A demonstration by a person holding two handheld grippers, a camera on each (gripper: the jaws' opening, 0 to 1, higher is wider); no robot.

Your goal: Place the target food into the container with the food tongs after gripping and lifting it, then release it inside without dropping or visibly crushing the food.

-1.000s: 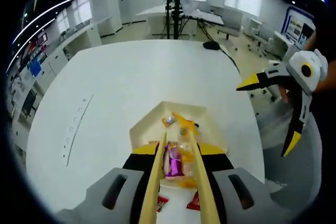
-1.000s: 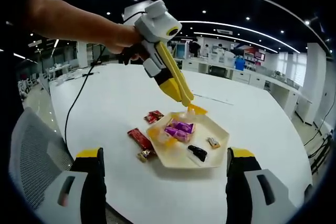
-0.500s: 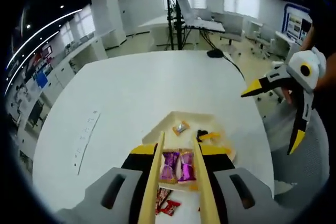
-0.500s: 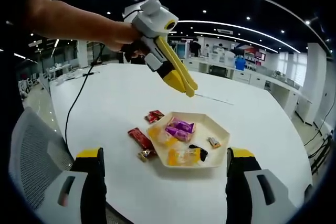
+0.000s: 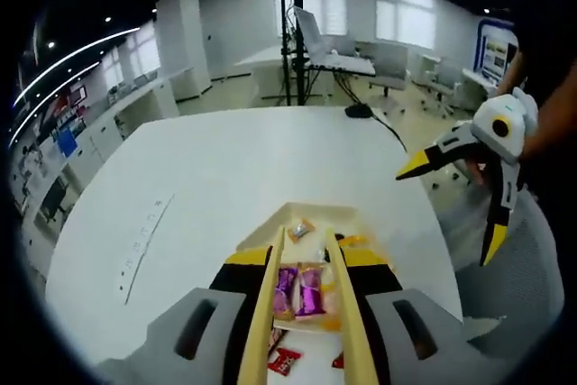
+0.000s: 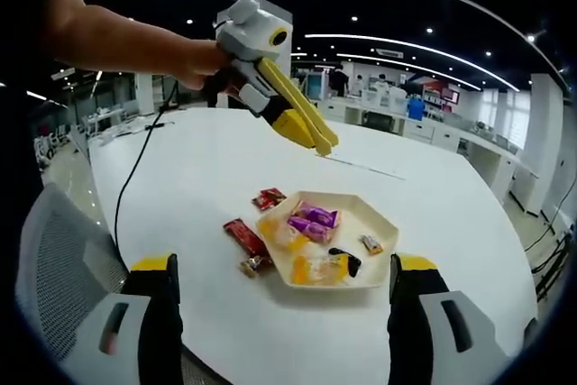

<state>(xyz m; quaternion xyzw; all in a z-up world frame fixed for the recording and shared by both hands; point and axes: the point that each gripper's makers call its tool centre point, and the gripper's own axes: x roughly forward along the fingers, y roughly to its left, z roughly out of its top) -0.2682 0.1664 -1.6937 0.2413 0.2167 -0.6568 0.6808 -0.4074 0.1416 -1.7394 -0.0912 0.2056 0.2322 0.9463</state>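
Observation:
My left gripper (image 5: 304, 256) is shut on the tan food tongs (image 5: 268, 313), whose two arms run forward between its jaws. In the right gripper view the left gripper (image 6: 302, 123) and the tongs' tips (image 6: 325, 143) hang above the table, nothing between them. Below lies a cream hexagonal tray (image 6: 371, 216) holding purple candies (image 6: 313, 219), a yellow-wrapped sweet (image 6: 315, 268), a black piece (image 6: 343, 261) and a small orange candy (image 6: 370, 243). From the left gripper view, the tray (image 5: 341, 216) and purple candies (image 5: 303, 290) sit under the tongs. My right gripper (image 6: 284, 263) is open and empty.
Red wrappers (image 6: 268, 198) (image 6: 243, 233) and a small brown sweet (image 6: 252, 265) lie on the white table (image 6: 180, 178) beside the tray. The open right gripper (image 5: 444, 215) hovers off the table's right edge. A black cable (image 6: 135, 169) trails across the far table.
The left gripper has lifted the tongs up and back from the tray. The yellow-wrapped sweet that was at the tips now lies in the tray. The right gripper stayed put.

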